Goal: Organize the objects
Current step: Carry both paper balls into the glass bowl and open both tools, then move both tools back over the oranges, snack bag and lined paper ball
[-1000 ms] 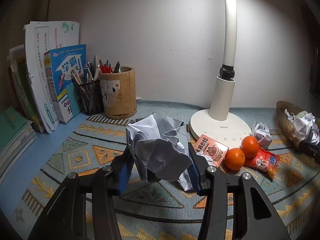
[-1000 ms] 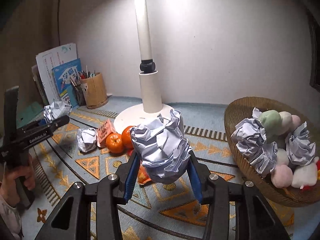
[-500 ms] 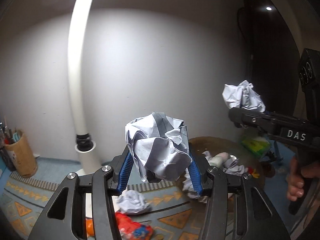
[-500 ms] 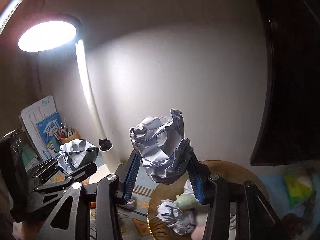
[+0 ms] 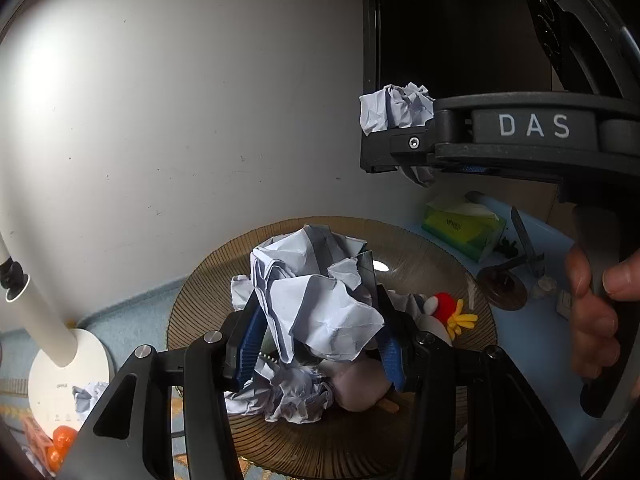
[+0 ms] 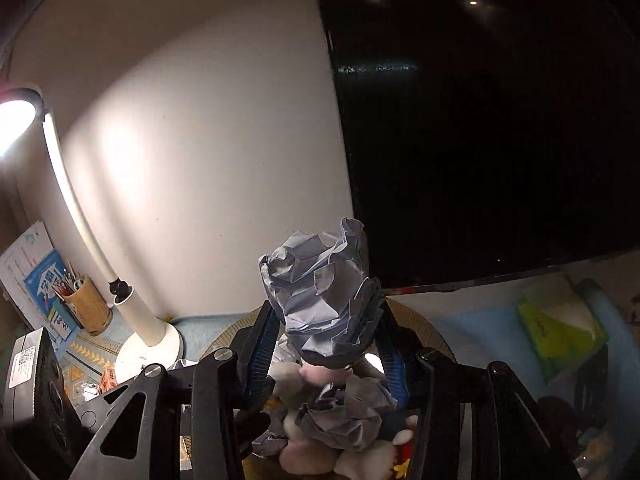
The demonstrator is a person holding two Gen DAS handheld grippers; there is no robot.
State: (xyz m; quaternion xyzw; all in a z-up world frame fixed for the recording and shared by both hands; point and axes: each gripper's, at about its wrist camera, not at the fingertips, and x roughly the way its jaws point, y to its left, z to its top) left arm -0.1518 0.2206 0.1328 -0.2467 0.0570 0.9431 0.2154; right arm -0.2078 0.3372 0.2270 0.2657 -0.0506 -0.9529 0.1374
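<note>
My left gripper (image 5: pixel 320 344) is shut on a crumpled white paper ball (image 5: pixel 316 296) and holds it just above a round woven basket (image 5: pixel 436 256). The basket holds more crumpled paper (image 5: pixel 292 396) and soft toys (image 5: pixel 444 308). My right gripper (image 6: pixel 326 352) is shut on another crumpled paper ball (image 6: pixel 324 296) and hangs over the same basket (image 6: pixel 432 328), higher up. In the left wrist view the right gripper (image 5: pixel 404 148) is at the upper right with its paper ball (image 5: pixel 394 110).
A white desk lamp (image 5: pixel 60 368) stands left of the basket, with oranges (image 5: pixel 60 440) and a loose paper ball (image 5: pixel 86 396) beside its base. A green tissue box (image 5: pixel 464 226) sits behind the basket. A pen holder (image 6: pixel 86 308) and books (image 6: pixel 36 268) stand far left.
Both grippers have swung right and tilted down toward the basket, each still holding its paper ball. The basket now fills the lower part of both views.
</note>
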